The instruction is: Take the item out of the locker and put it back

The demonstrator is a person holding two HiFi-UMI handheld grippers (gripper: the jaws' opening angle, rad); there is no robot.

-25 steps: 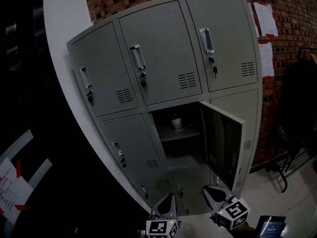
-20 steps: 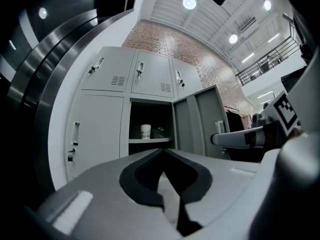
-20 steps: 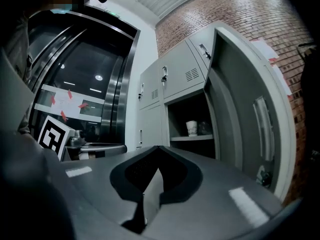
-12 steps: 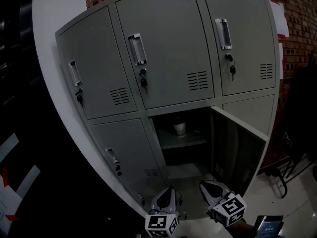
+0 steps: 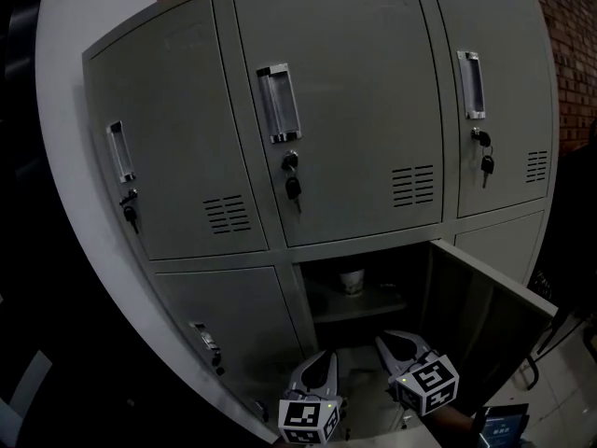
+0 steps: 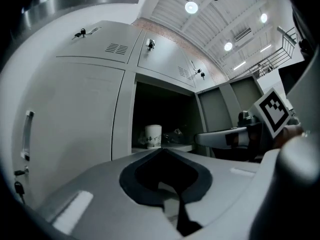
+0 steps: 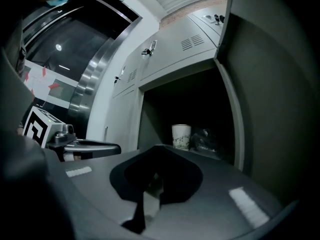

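A white paper cup [image 5: 352,281] stands on the shelf [image 5: 378,304] inside the open locker [image 5: 354,138]. Just below the opening, the left tongs [image 5: 321,362] and right tongs [image 5: 395,343] are pressed closed and empty. This looks like the approach; next, one pair must open and reach in.

The left gripper [image 5: 320,362] and right gripper [image 5: 396,348] are smooth pale-grey moulded shells that taper to a point. Dark pads line a diamond-shaped hollow between the jaws. A pale rectangular strip marks each jaw face, and behind sit the left cube [image 5: 307,424] and right cube [image 5: 429,383], white with black square markers.
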